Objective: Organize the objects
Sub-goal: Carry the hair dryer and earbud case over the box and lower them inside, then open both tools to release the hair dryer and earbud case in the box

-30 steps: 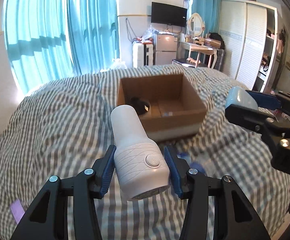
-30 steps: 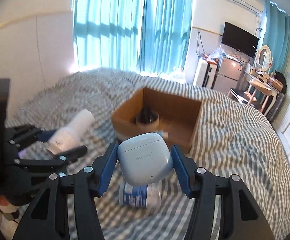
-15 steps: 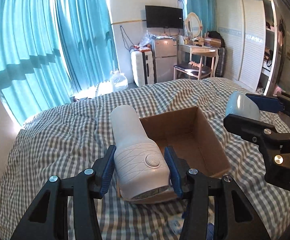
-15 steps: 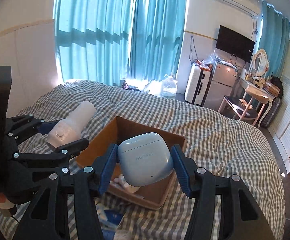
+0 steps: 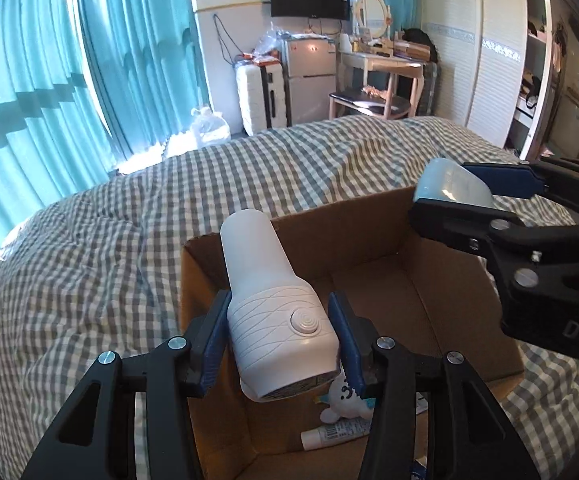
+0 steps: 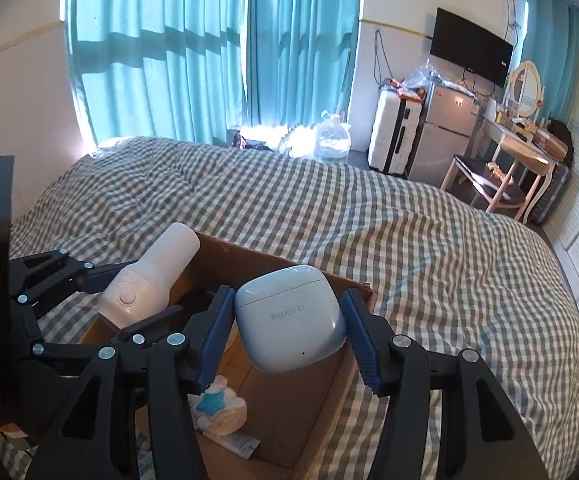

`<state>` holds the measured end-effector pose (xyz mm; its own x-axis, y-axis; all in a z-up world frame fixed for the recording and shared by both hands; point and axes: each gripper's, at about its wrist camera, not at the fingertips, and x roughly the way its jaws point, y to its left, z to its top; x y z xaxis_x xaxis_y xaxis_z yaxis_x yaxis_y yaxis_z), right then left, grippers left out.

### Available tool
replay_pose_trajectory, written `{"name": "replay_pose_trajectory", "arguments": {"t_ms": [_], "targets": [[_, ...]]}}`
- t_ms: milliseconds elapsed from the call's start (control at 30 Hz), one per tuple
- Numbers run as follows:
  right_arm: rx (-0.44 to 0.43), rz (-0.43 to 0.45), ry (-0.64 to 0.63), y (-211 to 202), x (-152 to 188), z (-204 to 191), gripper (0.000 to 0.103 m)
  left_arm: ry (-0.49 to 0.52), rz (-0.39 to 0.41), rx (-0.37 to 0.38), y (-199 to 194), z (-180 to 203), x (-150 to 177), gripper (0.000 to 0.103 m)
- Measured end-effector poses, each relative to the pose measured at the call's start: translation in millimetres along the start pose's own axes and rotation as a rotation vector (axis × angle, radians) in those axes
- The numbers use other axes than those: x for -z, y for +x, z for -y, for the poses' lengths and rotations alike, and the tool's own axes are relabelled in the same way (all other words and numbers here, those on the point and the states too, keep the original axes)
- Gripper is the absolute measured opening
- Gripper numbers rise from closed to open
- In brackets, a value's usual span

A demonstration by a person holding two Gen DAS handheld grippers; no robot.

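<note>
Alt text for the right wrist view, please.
The right gripper holds a pale blue Huawei earbud case above an open cardboard box on a checked bed. At left, the left gripper holds a white device over the same box.

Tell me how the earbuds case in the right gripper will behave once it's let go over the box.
The earbuds case looks glossy and rounded, so it may slip in the right gripper and probably tumbles on landing. It appears small and rigid, likely light. The cardboard box walls should stop it.
</note>
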<state>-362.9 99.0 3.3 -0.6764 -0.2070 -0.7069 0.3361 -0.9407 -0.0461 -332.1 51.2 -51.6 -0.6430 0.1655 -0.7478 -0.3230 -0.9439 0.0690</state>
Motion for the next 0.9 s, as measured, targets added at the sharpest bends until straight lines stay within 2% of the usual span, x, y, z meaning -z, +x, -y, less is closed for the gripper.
{"name": "replay_pose_trajectory", "arguments": {"t_ms": [167,300,500,900], "targets": [[-0.004,-0.058,0.012,35,2,6,0.055,0.003,-0.035,0.058,24,1,0,0.05],[0.026,-0.094,0.002,53,10,3,0.055,-0.007,-0.058,0.116,35,1,5,0.05],[0.029,-0.105,-0.036,61,18,-8,0.055,0.0,-0.088,0.139,46,4,14,0.05],[0.029,-0.122,-0.033,64,23,-5,0.055,0.004,-0.094,0.127,48,-1,21,0.051]]}}
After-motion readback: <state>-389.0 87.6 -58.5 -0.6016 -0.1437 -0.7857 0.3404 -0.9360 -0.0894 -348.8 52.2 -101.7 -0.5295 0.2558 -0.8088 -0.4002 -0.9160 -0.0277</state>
